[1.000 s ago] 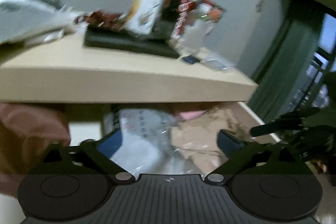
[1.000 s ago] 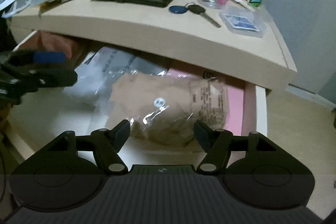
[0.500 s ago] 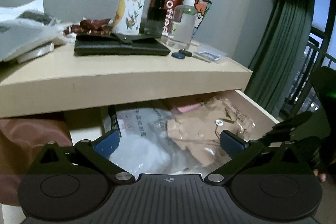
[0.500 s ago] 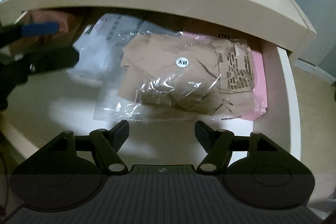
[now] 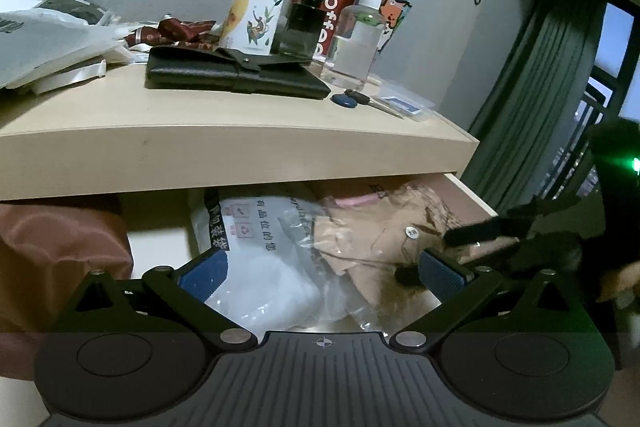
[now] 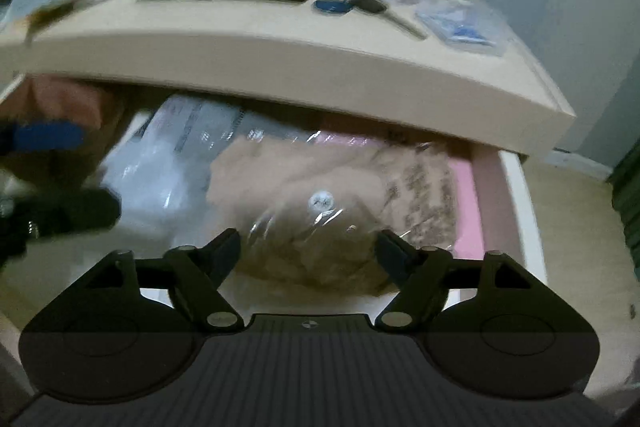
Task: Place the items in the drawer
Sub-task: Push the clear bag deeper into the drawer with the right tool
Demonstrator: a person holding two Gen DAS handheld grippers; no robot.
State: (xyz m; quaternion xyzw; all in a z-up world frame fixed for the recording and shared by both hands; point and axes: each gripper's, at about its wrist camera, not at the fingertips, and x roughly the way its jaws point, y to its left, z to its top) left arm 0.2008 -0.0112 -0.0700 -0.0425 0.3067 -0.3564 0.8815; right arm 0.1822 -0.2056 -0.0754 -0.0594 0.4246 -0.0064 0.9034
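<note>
A tan garment sealed in a clear plastic bag is seen lying in the open pale-wood drawer, over a pink sheet along the drawer's right side and beside a white printed plastic bag to its left. The right hand-held gripper is held just above the near edge of the tan bag, its jaws spread wide with nothing between them. The left hand-held gripper is likewise spread wide and empty, over the white bag. On the beige surface above the drawer, a black leather wallet, a blue key fob with a key, a clear plastic bottle and a tall printed bottle are set.
</note>
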